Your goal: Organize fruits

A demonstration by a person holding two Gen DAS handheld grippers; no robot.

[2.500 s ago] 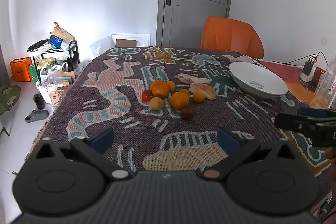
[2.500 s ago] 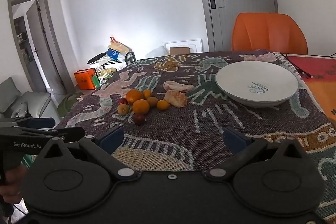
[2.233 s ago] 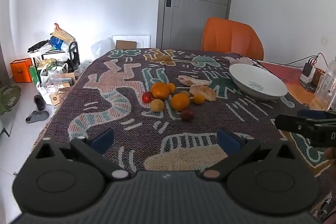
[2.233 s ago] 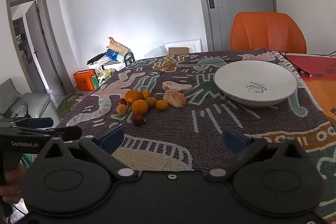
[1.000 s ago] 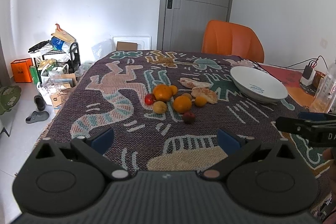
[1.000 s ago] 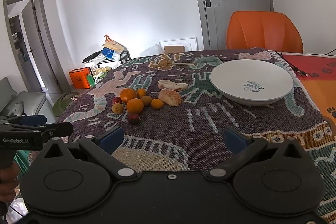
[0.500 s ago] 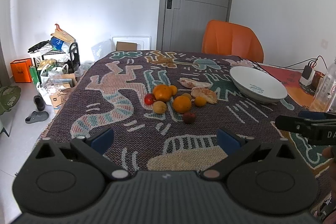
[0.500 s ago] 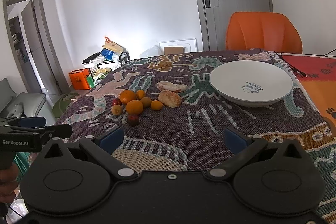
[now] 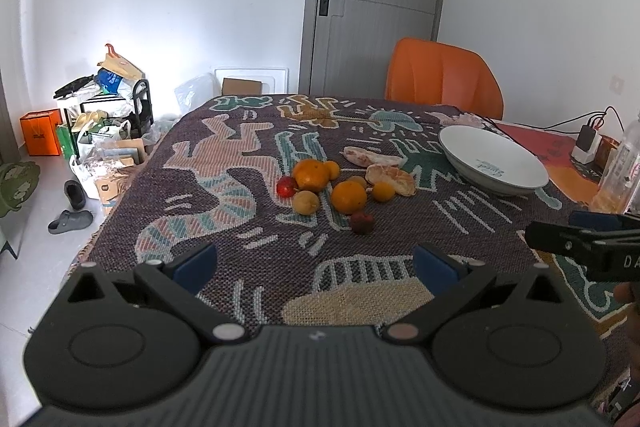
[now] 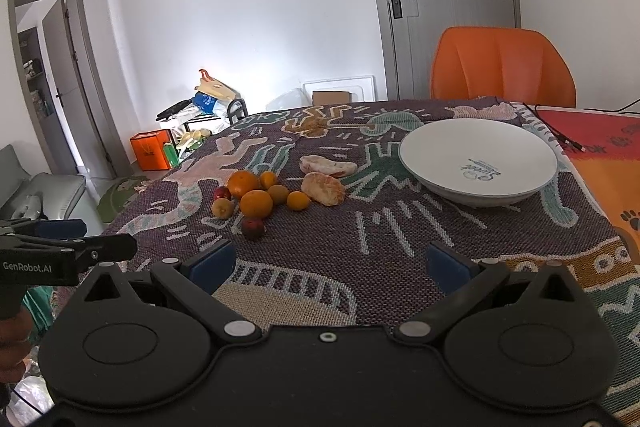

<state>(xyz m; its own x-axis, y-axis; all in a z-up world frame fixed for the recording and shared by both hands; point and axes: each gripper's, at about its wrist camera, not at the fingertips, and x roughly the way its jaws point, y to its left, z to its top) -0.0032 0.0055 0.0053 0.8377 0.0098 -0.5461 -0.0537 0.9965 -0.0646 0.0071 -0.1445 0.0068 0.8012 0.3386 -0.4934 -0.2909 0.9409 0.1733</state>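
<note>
Bare worktop [image 9: 248,251] lies open between the near edge and the fruit cluster [image 9: 332,187] at twelve o'clock; the white bowl [image 9: 494,163] blocks two o'clock, an orange chair [image 9: 442,79] beyond.

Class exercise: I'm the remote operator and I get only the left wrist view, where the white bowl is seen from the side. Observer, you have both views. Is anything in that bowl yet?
Observer: No. The right wrist view looks down into the white bowl. It holds nothing and shows only a printed mark on its floor.
Operator: How does my left gripper look from outside?
Observer: The left gripper sits at the right view's left edge, with "GenRobot.AI" printed on its side.
Operator: What lies beyond that edge of the table?
Observer: A grey sofa beside an open doorway.
</note>
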